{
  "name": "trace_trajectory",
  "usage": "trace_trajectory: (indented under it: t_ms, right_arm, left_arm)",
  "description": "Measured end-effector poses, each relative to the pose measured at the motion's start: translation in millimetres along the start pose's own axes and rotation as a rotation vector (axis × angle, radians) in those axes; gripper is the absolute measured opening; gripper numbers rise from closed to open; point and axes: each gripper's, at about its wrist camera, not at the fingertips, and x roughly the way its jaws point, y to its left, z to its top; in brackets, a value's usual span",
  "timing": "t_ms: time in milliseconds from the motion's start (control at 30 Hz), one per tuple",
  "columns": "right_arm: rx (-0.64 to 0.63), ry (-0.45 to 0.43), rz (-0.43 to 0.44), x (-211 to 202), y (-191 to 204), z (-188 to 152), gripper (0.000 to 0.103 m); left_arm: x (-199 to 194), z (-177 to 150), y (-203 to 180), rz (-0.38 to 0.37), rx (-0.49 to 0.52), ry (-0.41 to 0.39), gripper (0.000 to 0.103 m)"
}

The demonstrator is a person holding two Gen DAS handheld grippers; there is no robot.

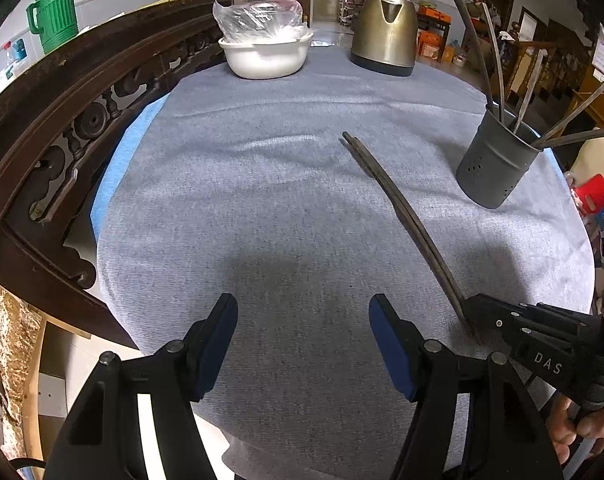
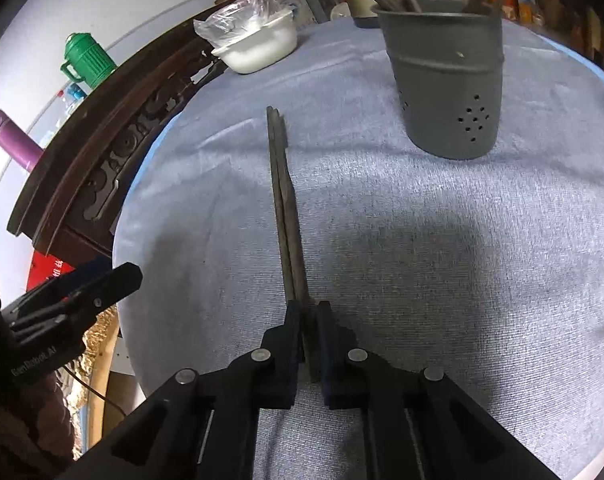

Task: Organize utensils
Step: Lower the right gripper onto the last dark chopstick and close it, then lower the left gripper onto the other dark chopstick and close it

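The right gripper (image 2: 307, 316) is closed on the near end of the chopsticks (image 2: 284, 208); both pads press the pair, and the rest of the length lies on the cloth (image 2: 421, 280), running straight ahead of the fingers. The holder (image 2: 447, 80) stands ahead and to the right of the fingers, well apart from the far tips, with other utensils already leaning in it. The left gripper (image 1: 303, 344) hovers over bare cloth, jaws wide apart, holding nothing. Risk: the grip sits at the extreme end of two loose sticks, so on lifting the pair may pivot downward, or one stick may slide out if the pads bear unevenly. Risk: the long free end may strike the holder rim or the leaning utensils on approach and tip the holder, which is light-looking and unrestrained. Legible markings: "DAS" on the right gripper body in the left view; "GenRobot.AI" on the left gripper body in the right view. No other writing can be read.
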Motion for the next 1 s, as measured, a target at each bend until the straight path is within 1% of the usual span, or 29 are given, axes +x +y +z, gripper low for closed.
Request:
trace_trajectory:
  t_ms: [133,233,333,433,600,667,767,1000]
  right_arm:
    - [-0.041,0.001,-0.017,2,8,0,0.009]
    - [-0.061,-0.008,-0.06,3,12,2,0.009]
    - [-0.054,-0.002,-0.07,5,10,5,0.009]
    - [-0.082,0.003,-0.105,8,16,8,0.009]
    - [-0.123,0.005,-0.112,10,20,7,0.009]
    - [-0.105,0.002,-0.104,9,18,7,0.007]
    - [-0.077,-0.004,-0.112,8,14,7,0.007]
    - [0.052,-0.006,-0.117,-3,-10,8,0.007]
  left_arm:
    - [1,-1,-2,-0.006,0.001,0.007,0.069]
    - [1,-2,-3,-0.008,0.004,0.009,0.069]
    - [1,-2,-3,-0.01,0.004,0.009,0.069]
    - [1,-2,-3,-0.012,0.002,0.011,0.069]
    - [0,-3,-4,-0.02,-0.001,0.018,0.069]
    - [0,-4,-4,-0.024,-0.004,0.02,0.069]
    - [1,-3,-4,-0.029,-0.006,0.026,0.069]
    - [5,0,-8,-0.043,-0.005,0.042,0.069]
